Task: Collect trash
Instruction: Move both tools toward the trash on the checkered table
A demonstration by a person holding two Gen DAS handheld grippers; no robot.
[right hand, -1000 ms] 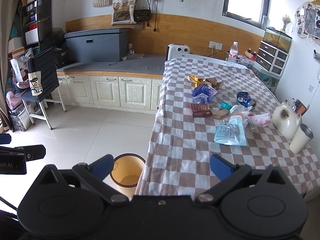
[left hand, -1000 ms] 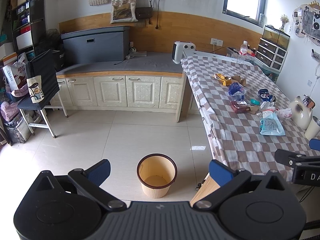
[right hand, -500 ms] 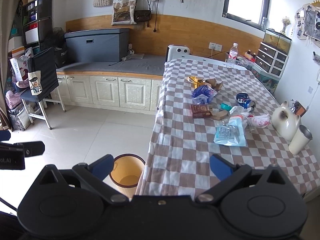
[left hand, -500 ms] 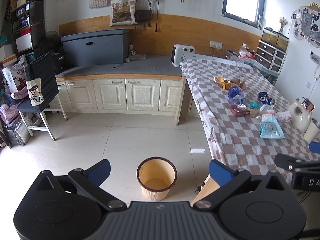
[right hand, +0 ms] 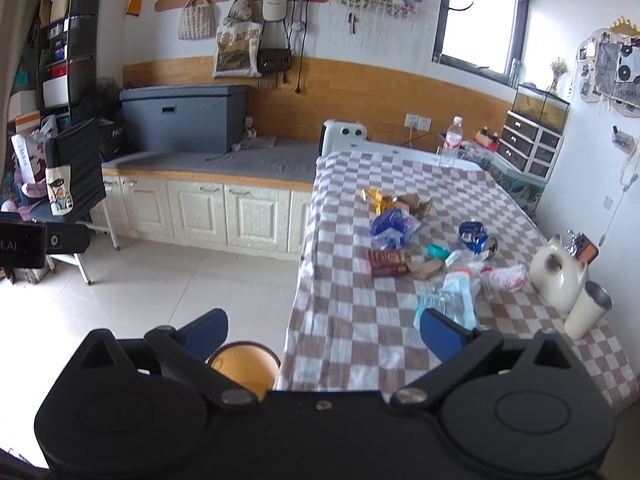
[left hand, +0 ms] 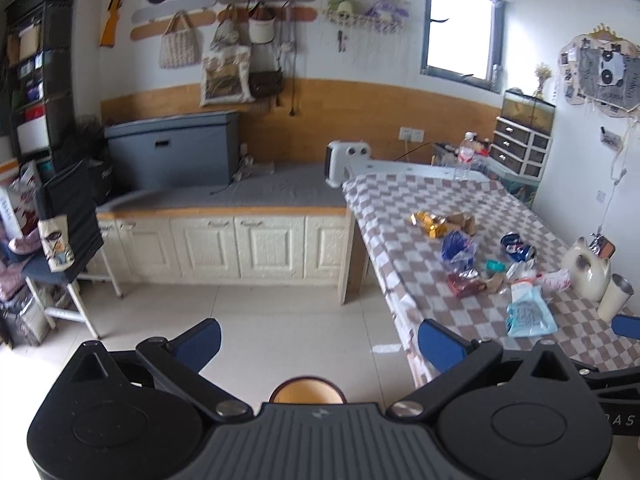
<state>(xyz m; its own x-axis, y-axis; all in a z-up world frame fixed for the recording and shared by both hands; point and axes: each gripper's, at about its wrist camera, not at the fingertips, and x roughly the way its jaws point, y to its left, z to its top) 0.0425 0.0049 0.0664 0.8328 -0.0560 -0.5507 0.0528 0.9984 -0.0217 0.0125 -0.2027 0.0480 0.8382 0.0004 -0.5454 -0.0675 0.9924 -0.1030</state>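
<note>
Both your left tool (left hand: 318, 340) and right tool (right hand: 324, 330) were spread wide and empty, while the light, crinkly blue plastic wrapper (right hand: 446, 304) lay on the checkered bench (right hand: 360, 320), easiest pinched by its edge.

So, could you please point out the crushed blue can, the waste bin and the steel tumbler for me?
crushed blue can (right hand: 478, 238), right wrist view, on its dented side.
waste bin (right hand: 244, 364), right wrist view, on its inner wall.
steel tumbler (right hand: 586, 312), right wrist view, on its outer wall.

One bin (right hand: 244, 364), one crushed can (right hand: 478, 238), one bottle (right hand: 450, 142), one cup (right hand: 586, 310).
</note>
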